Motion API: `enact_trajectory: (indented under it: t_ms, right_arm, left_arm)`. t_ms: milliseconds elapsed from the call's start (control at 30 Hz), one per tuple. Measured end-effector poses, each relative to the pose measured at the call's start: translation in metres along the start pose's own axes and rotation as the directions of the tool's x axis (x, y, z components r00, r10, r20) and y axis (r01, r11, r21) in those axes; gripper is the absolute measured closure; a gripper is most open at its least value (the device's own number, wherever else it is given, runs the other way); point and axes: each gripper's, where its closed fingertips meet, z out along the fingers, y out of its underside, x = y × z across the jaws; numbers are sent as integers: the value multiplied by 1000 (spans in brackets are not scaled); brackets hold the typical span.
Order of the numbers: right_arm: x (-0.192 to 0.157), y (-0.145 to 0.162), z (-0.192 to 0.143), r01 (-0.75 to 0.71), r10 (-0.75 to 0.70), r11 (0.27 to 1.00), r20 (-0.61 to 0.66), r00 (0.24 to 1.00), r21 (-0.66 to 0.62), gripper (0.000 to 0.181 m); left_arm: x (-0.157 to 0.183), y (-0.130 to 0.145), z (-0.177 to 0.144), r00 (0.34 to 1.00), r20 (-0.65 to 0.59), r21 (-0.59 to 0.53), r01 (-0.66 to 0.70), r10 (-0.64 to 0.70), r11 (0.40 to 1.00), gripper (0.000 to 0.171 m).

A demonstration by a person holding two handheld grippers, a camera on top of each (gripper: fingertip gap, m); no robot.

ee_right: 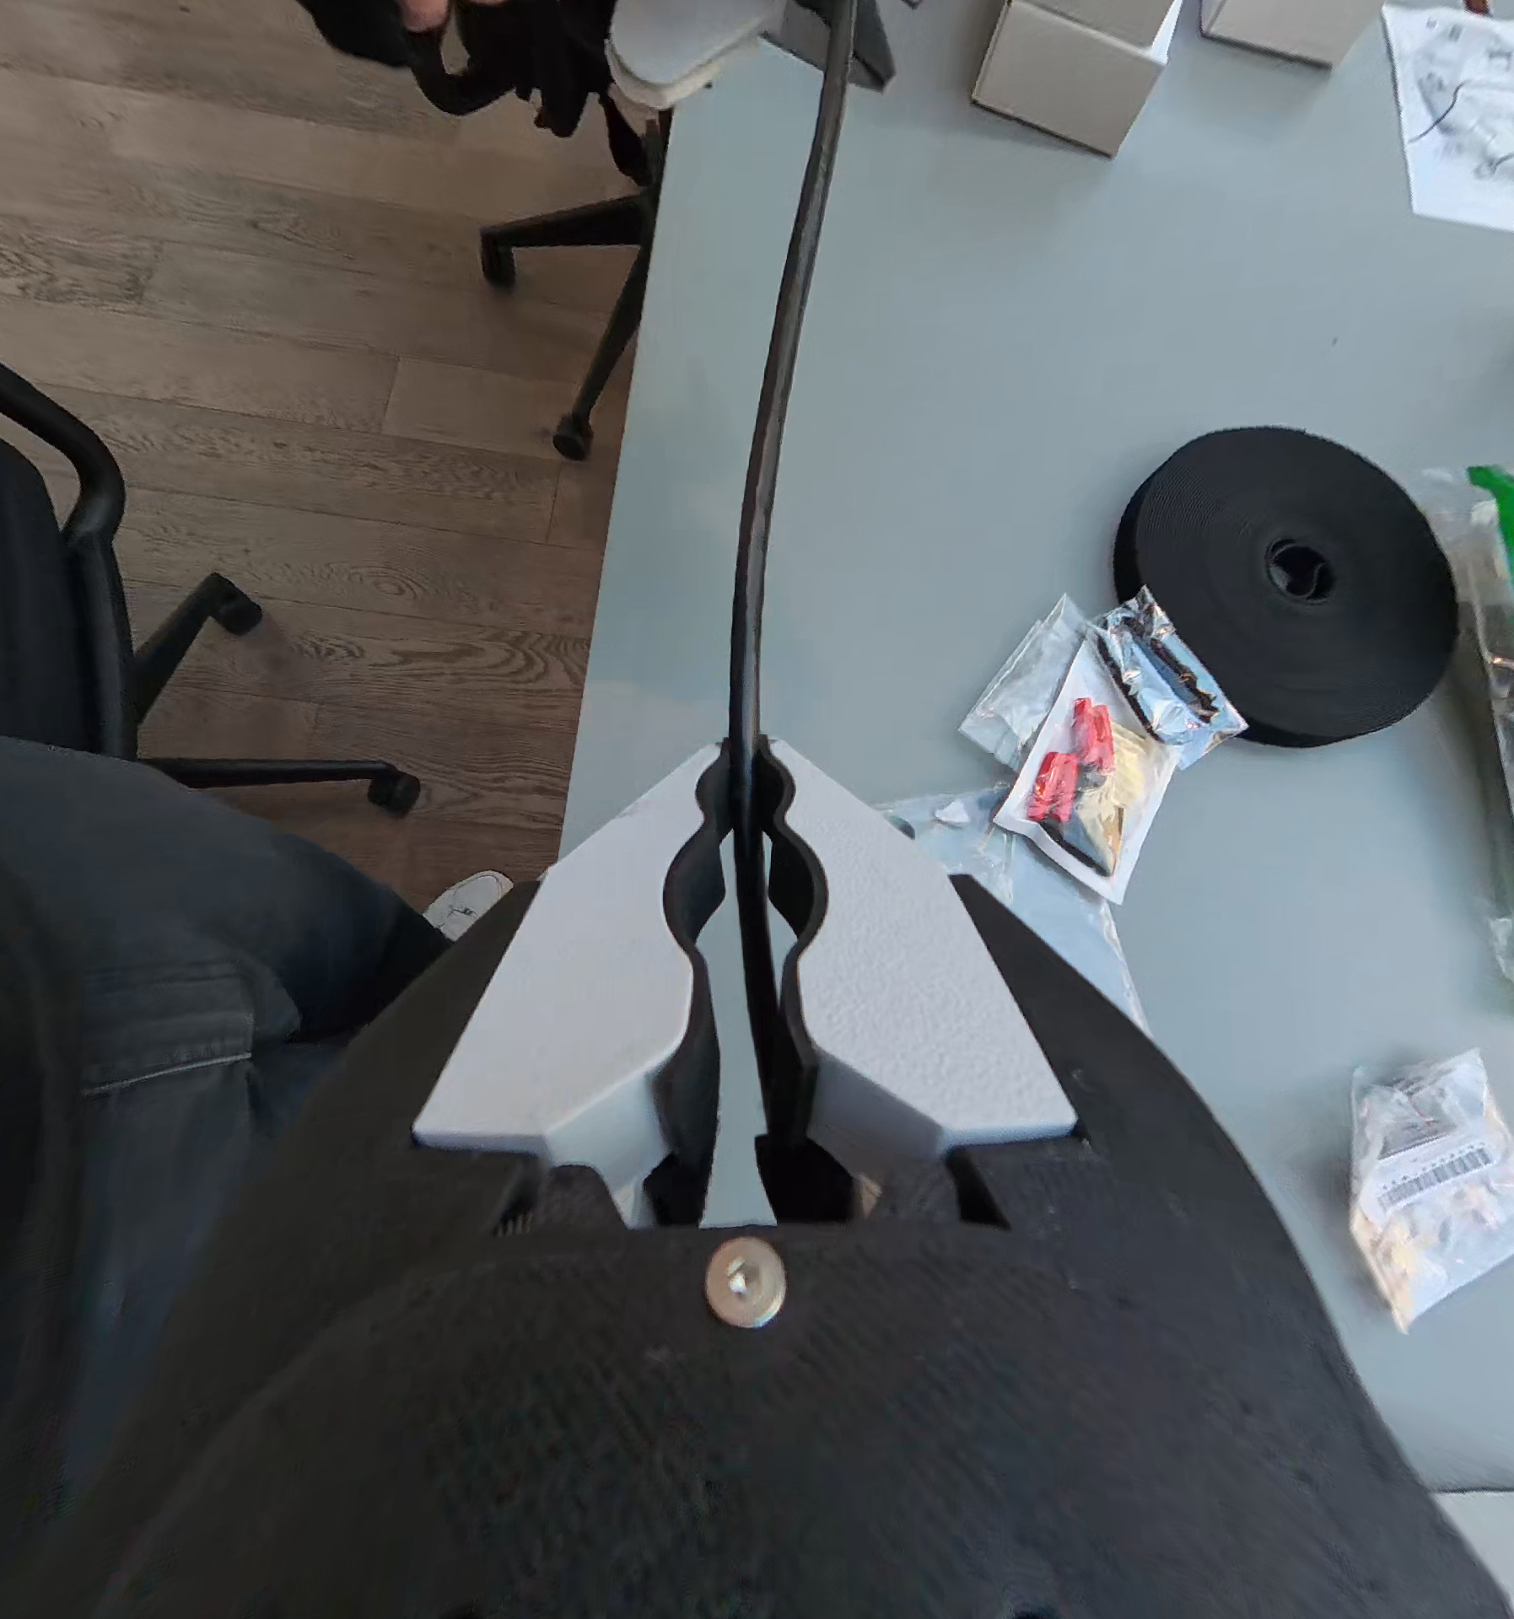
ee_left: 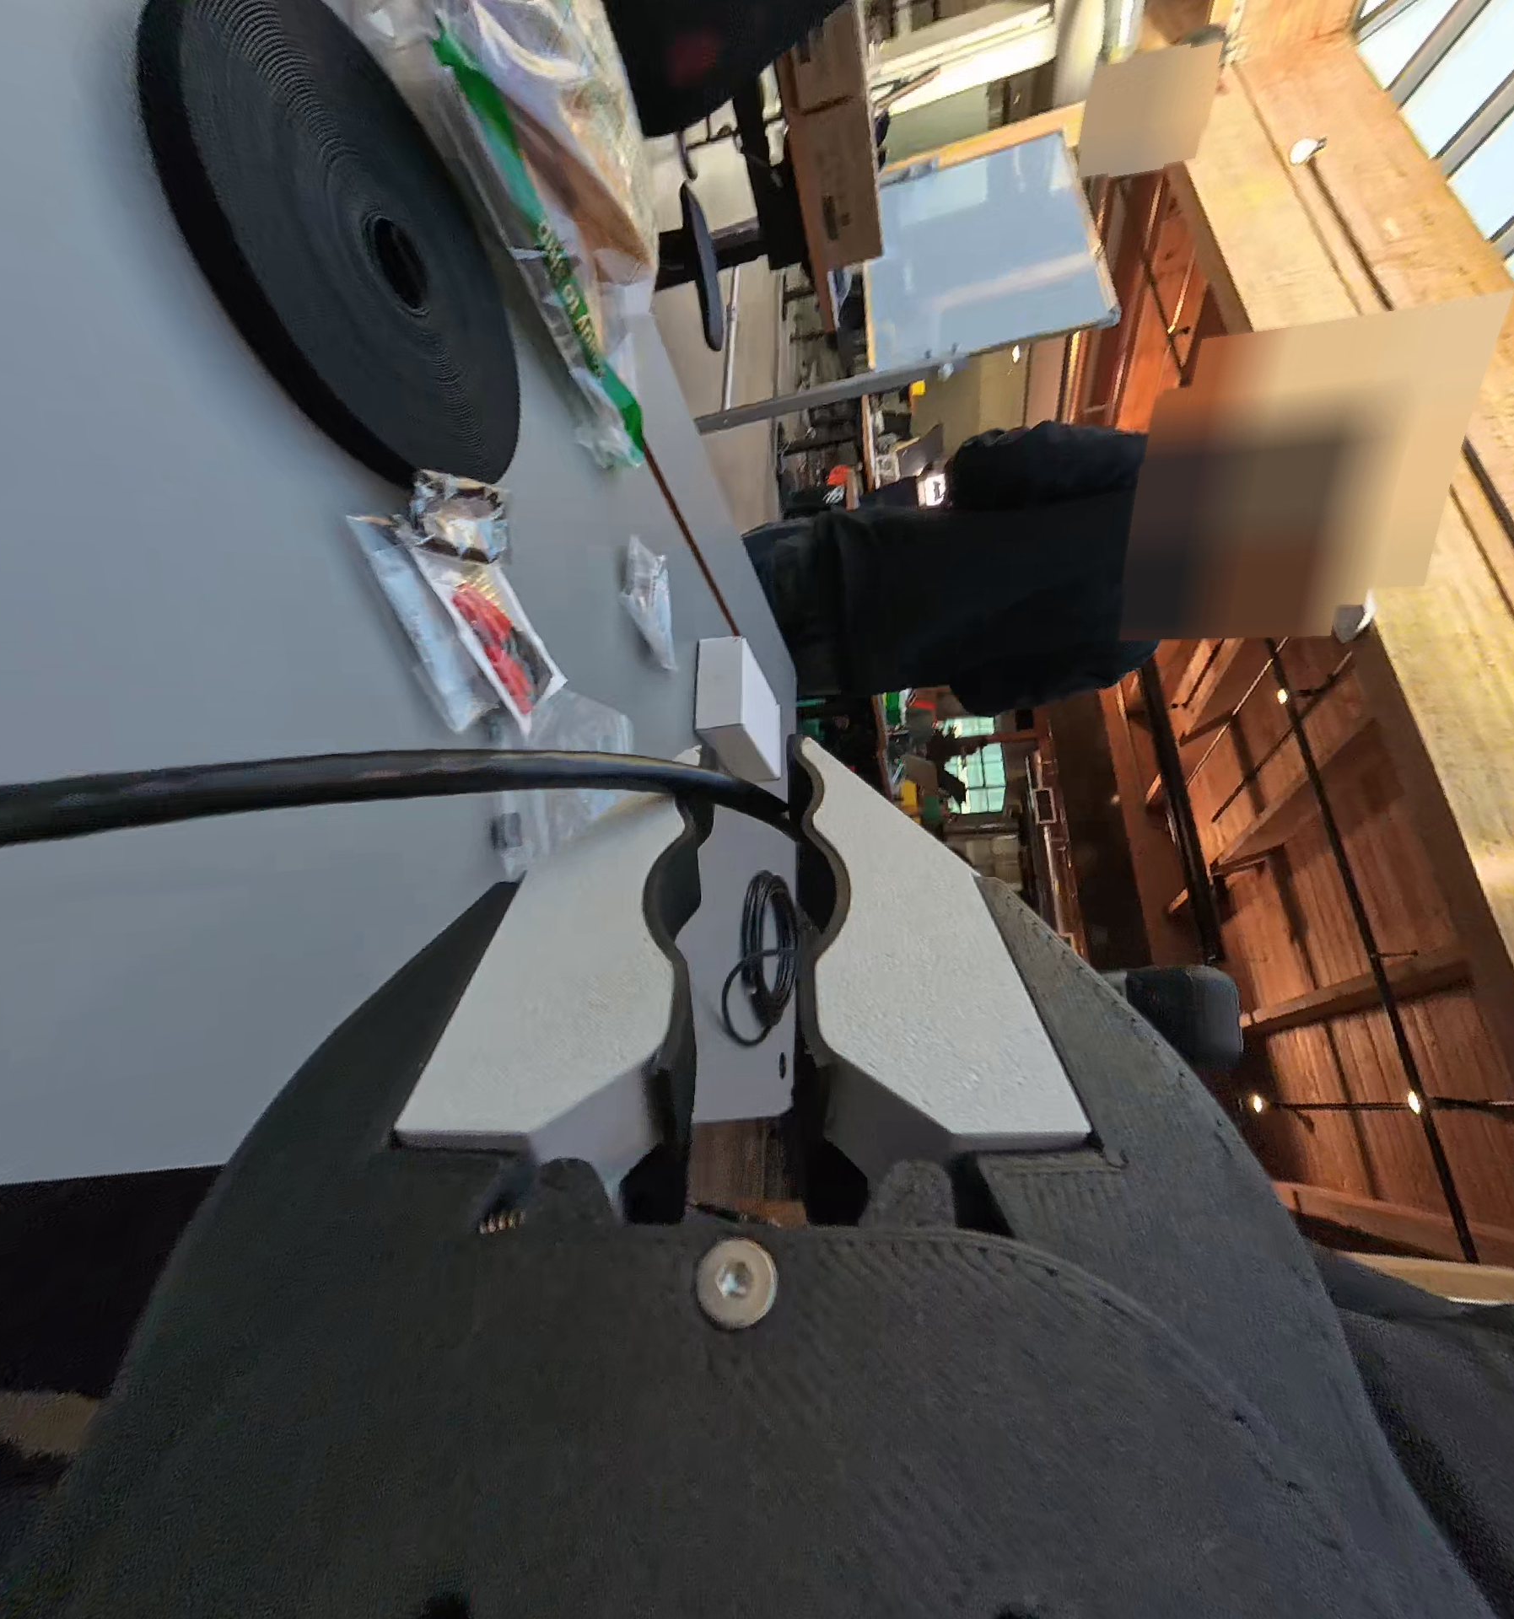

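Two tools share one black cable (ee_right: 766, 526): right tool (ee_right: 742, 771) pinches it above the bench (ee_right: 998, 350), left tool (ee_left: 749, 810) grips its far end.

Black printed tool (ee_right: 742, 762) bodies, grey scalloped fingers (ee_right: 595, 981), silver screw (ee_right: 744, 1288)

black cable (ee_right: 771, 491) crossing, grey table (ee_right: 955, 394) bare beside, packets (ee_right: 1095, 771) right
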Motion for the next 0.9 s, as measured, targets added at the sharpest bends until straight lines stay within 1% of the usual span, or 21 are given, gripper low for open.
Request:
enact_trajectory:
  t_ms: [100,167,200,233,300,333,367,400,467,500,533,567,600,667,733,767,800,833,900]
  right_arm:
    - [9,14,25,-56,57,998,33,998,-39,180]
    - [14,25,43,-89,94,993,61,994,-80,180]
    - [13,29,54,-118,126,989,91,988,-95,180]
    - [12,34,66,-143,158,982,122,980,-120,180]
    - [8,48,91,-162,197,963,152,968,-215,180]
    - [4,51,102,-165,209,956,171,963,-241,180]
    - [-1,54,112,-165,218,951,186,958,-263,180]
    - [-5,59,121,-164,223,943,186,957,-289,180]
    - [-10,65,137,-192,262,926,184,948,-326,177]
    - [-12,65,145,-218,290,916,180,940,-335,166]
    - [-10,60,154,-249,314,910,160,936,-331,156]
    - [-8,52,162,-287,343,904,137,929,-318,153]
    - [-6,38,172,-330,377,897,119,919,-293,151]
    - [3,1,195,-398,418,895,68,906,-201,150]
    - [20,-32,221,-422,421,900,-38,906,-112,150]
    - [25,-43,235,-418,414,904,-58,908,-94,150]
    - [25,-47,249,-407,403,906,-62,913,-117,150]
    - [24,-43,262,-390,384,903,-67,921,-179,150]
    - [20,-26,279,-351,348,883,-67,935,-312,154]
  left_arm:
    - [-29,-3,-1,997,68,-136,-21,31,991,159]
    - [-42,-5,-2,996,92,-200,6,13,980,160]
    - [-53,-8,-2,991,125,-232,-8,38,973,160]
    - [-67,-10,-3,980,170,-271,-51,100,961,160]
    - [-94,-13,-4,946,217,-381,-147,243,913,160]
    - [-110,-13,-6,926,243,-440,-159,288,884,159]
    - [-123,-16,-6,914,256,-474,-164,314,865,159]
    - [-132,-19,-5,912,254,-491,-165,322,855,160]
    - [-152,-24,-3,910,291,-506,-115,295,855,161]
    - [-160,-27,-2,915,301,-493,-90,267,866,163]
    - [-166,-28,0,925,301,-483,-60,230,874,164]
    - [-172,-28,0,935,298,-476,-28,191,879,165]
    - [-176,-28,0,943,293,-469,-2,158,883,166]
    - [-186,-28,0,948,289,-481,26,130,876,166]
    - [-195,-29,-1,946,295,-505,35,134,862,166]
    - [-199,-30,-1,944,302,-517,45,133,855,166]
    - [-200,-31,-2,945,301,-521,53,125,852,166]
    - [-201,-33,-2,947,301,-519,64,112,853,166]
    - [-202,-36,-1,953,291,-520,82,87,850,165]
